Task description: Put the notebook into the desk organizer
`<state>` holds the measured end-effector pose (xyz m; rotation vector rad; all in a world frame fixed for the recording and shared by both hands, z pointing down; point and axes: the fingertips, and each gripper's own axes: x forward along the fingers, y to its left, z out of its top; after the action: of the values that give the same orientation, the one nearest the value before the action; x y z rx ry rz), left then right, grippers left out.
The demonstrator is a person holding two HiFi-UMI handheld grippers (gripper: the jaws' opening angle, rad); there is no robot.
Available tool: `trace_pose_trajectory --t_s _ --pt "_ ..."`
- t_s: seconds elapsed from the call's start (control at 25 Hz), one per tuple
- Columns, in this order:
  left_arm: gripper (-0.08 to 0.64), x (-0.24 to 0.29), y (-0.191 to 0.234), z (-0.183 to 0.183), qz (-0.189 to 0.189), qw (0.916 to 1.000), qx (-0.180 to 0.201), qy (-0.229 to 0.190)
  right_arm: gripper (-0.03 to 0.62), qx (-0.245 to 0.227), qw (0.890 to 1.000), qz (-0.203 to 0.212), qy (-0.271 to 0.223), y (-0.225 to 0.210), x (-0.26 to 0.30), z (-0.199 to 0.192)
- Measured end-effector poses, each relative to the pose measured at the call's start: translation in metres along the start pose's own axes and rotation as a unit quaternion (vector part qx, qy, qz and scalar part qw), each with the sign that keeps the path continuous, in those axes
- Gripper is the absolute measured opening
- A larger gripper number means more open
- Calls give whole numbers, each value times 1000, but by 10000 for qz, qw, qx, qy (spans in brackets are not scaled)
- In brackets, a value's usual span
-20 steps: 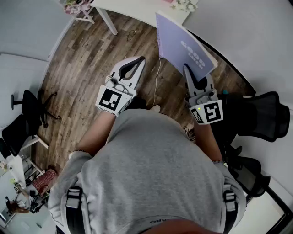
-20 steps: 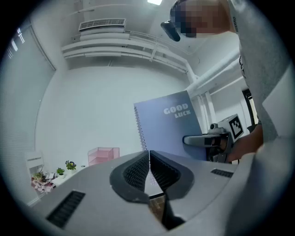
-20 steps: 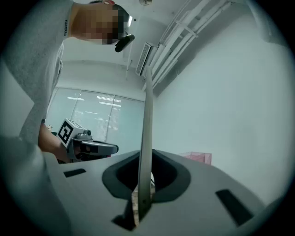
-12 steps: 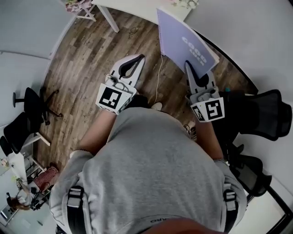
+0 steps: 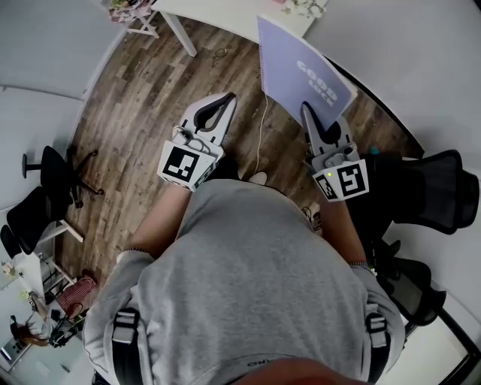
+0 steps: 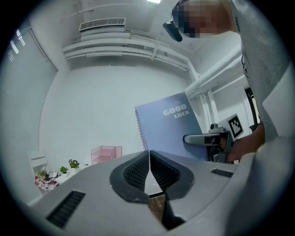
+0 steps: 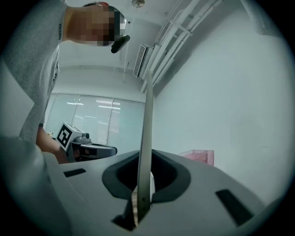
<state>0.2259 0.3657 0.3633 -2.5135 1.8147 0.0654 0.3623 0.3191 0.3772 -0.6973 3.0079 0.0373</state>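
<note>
The notebook [image 5: 301,71] is gripped by the R hand-held gripper [image 5: 307,113], jaws closed on its lower edge. It is stood upright on edge in the air over the wood floor [image 5: 150,98], short of the white table [image 5: 225,9]. The L hand-held gripper [image 5: 230,98] is closed, pads together w/ nothing btwn them, so no support is given to the cover. The pink organizer [image 6: 106,154] is seen ahead, well apart from the notebook, so the placing is not yet done. Risk, as judged: only a narrow strip by one edge is pinched, so the notebook could be swung or slid in the jaws if moved fast. The far corner or spiral binding could also be caught on an organizer wall at entry, & the organizer could be pushed or tipped. A tilted, misaligned approach would be the likely cause. Writing: "GOOD LUCK" is printed in white on the lilac cover. Black square markers are carried on both cubes, w/ no text legible.
</note>
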Motion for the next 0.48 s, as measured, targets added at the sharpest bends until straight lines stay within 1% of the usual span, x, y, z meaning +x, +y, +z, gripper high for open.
trace_pose_trajectory --t_s 0.08,0.2,0.28,0.4,0.48 --pt "26 2 10 -1 21 10000 -17 4 40 27 10000 8 22 -1 10 -2" --pt "26 8 31 -2 37 10000 59 6 40 90 10000 -2 25 -5 30 -4" --pt "26 11 49 -5 37 10000 43 35 40 119 9999 -34 30 -8 48 -6" --pt "26 19 82 -4 12 10000 -83 6 40 130 9999 -94 61 -12 79 -7" --pt "26 28 105 -1 -28 10000 -65 -27 40 133 9998 -112 88 -16 102 -7"
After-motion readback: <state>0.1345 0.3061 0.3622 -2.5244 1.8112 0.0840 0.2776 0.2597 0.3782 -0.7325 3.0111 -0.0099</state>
